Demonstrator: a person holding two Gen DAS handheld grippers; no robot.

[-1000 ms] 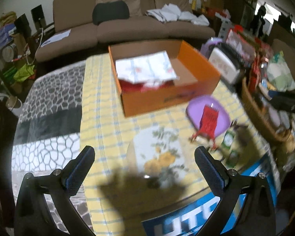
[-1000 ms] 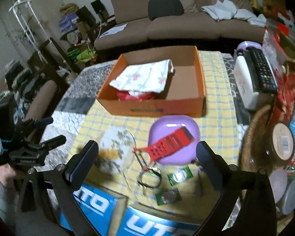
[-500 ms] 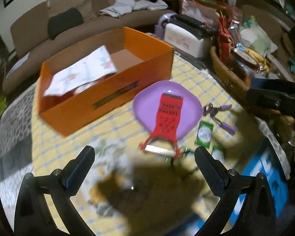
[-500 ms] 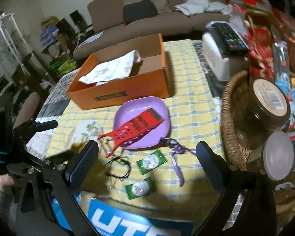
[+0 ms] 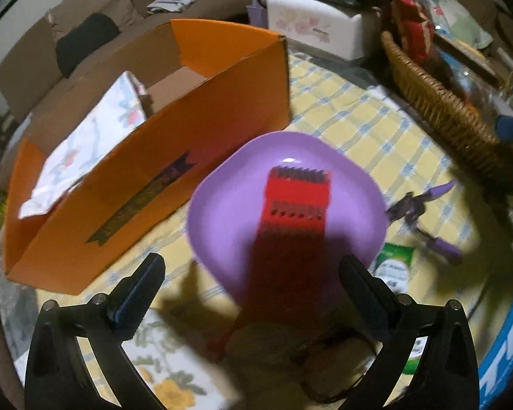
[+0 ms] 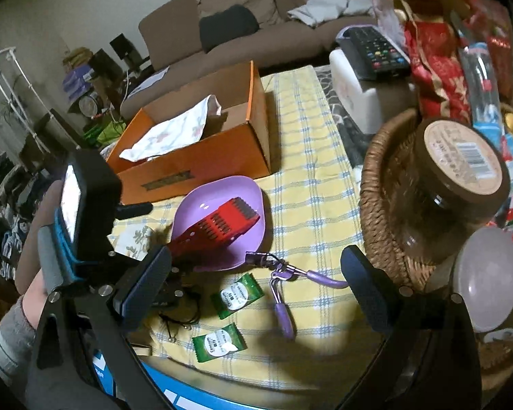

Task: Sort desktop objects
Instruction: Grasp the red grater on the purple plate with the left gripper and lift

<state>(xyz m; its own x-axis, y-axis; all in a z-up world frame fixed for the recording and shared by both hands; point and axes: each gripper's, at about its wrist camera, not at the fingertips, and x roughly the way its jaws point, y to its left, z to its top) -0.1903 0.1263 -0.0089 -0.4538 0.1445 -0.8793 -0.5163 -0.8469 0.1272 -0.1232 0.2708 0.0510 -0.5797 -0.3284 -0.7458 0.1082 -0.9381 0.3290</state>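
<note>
Closer than half a second ago, the left gripper now hangs low over the near edge of the purple plate, its jaws spread wide and empty, their shadow falling across the handle of the red grater. That grater lies on the plate, its toothed end pointing toward the orange cardboard box, which sits just behind the plate and holds a floral cloth. In the right wrist view the right gripper has also come nearer the table – jaws wide apart, nothing between them – and hovers above a purple eyelash curler and two green sachets, which lie on the yellow checked tablecloth in front of the plate. A wicker basket holding a brown-lidded jar stands to the right – well clear of the plate. A person's hand grips the left tool at the left edge.
</note>
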